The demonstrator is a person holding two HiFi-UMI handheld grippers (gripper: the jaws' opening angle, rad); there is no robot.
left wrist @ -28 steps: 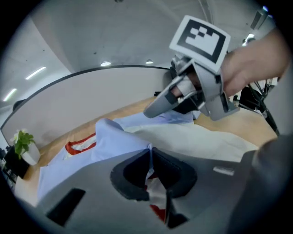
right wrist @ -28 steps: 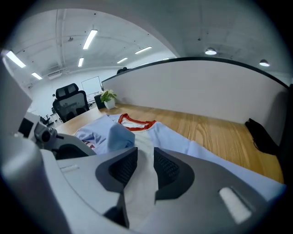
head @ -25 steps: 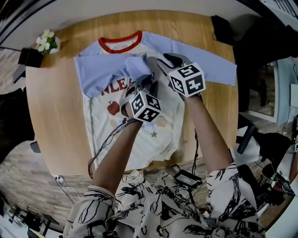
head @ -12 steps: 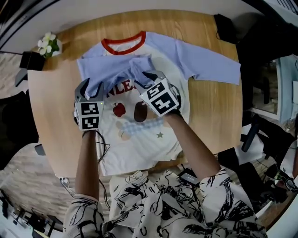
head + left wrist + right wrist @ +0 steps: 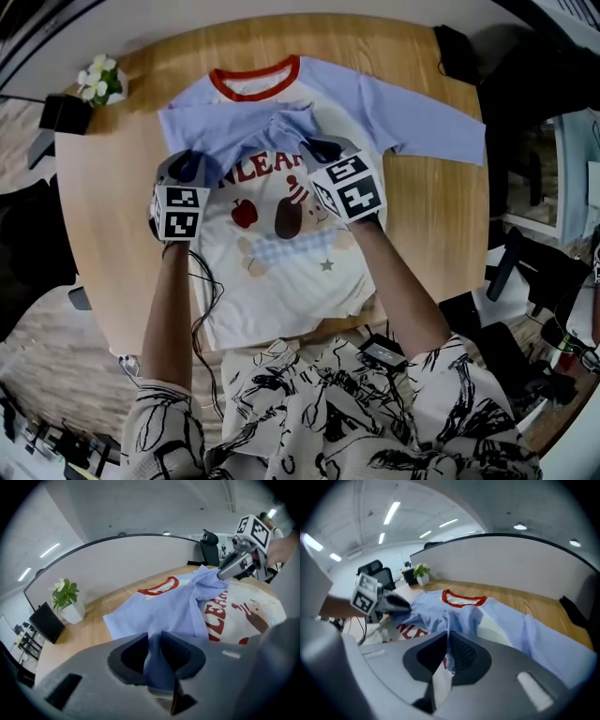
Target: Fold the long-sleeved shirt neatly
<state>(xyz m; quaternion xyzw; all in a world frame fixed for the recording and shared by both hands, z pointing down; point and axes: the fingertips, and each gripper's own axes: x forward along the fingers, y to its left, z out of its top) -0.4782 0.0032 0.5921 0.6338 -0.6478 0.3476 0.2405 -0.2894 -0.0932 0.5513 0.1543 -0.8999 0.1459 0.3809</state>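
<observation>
Table (image 5: 112, 244): left gripper (image 5: 184, 163), right gripper (image 5: 316, 148) pinch shirt (image 5: 281, 281) (jaws just closed).

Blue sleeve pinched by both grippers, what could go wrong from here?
1. The left gripper and right gripper have just closed on the folded sleeve with thin pinches; a tug could slip the fabric out.
2. The sleeve bunches into a ridge between them, so laying it down may leave creases over the print.
3. The hem lies near the table edge; pulling toward the person could drag it off.
</observation>
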